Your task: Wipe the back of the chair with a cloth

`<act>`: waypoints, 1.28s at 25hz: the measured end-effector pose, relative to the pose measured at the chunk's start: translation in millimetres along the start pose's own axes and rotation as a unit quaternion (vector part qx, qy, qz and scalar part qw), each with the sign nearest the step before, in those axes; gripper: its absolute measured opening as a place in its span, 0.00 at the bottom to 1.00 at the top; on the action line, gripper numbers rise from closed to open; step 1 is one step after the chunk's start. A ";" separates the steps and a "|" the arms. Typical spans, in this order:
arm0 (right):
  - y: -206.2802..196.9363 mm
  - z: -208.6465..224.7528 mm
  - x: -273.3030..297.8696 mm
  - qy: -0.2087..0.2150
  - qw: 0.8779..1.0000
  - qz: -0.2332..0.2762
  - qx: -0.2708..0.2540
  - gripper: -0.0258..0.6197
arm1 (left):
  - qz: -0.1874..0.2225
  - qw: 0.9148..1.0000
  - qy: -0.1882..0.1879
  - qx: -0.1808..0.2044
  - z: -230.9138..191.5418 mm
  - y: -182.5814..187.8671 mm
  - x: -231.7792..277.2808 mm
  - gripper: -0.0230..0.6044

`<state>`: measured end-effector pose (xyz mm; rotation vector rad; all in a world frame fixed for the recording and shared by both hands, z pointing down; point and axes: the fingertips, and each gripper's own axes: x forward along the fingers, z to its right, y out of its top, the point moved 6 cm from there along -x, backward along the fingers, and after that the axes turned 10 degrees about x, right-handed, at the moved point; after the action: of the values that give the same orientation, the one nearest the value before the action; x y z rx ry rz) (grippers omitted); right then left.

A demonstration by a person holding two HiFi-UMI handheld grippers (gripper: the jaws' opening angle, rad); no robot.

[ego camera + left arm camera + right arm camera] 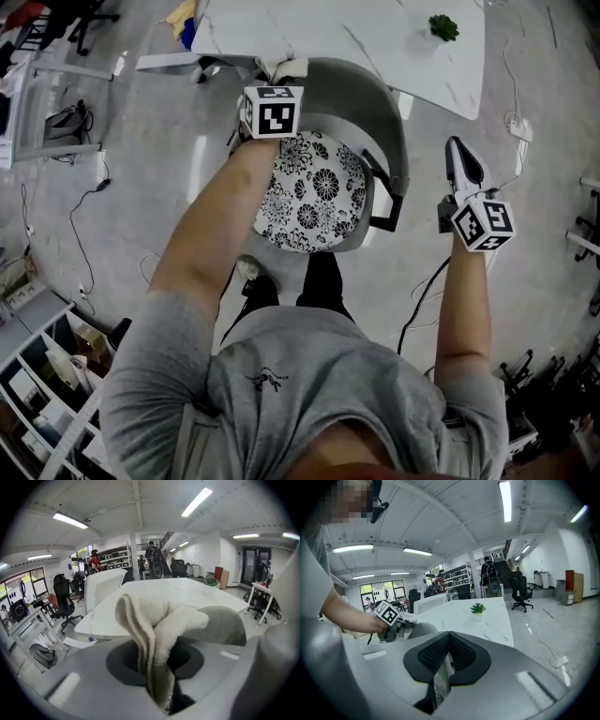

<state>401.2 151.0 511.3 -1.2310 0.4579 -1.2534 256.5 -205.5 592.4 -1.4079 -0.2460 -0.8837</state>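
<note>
The left hand-held gripper [277, 77], upper centre of the head view, is clamped on a folded white cloth [157, 625] at the rim of the grey chair back [375, 103]. The right hand-held gripper [462, 155], mid right, has its jaws together and empty, apart from the chair. A white worktop [375, 37] fills the top.

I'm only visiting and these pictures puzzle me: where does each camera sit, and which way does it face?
Head view: on the person's head, facing steeply down at the chair; both forearms, the left gripper and the right gripper show.
Left gripper view: on the left gripper, facing along its jaws, shut on the cloth, towards the white table.
Right gripper view: on the right gripper, jaws together, facing the table; the left forearm shows.
Shared: head and right gripper views both show the potted plant.
</note>
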 end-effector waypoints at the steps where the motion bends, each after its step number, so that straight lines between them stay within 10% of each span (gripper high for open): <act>1: -1.1 2.8 -1.4 -0.003 1.000 0.001 0.003 0.05 | -0.003 1.000 0.003 0.002 1.7 0.9 0.3 0.26; 32: 4.5 27.2 -29.8 -0.029 0.999 0.026 0.032 0.05 | -0.050 0.997 -0.049 -0.024 48.5 2.1 3.9 0.27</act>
<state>416.0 188.6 506.9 -1.1915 0.4026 -1.1778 277.1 -162.7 602.9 -1.4954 -0.3755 -0.9078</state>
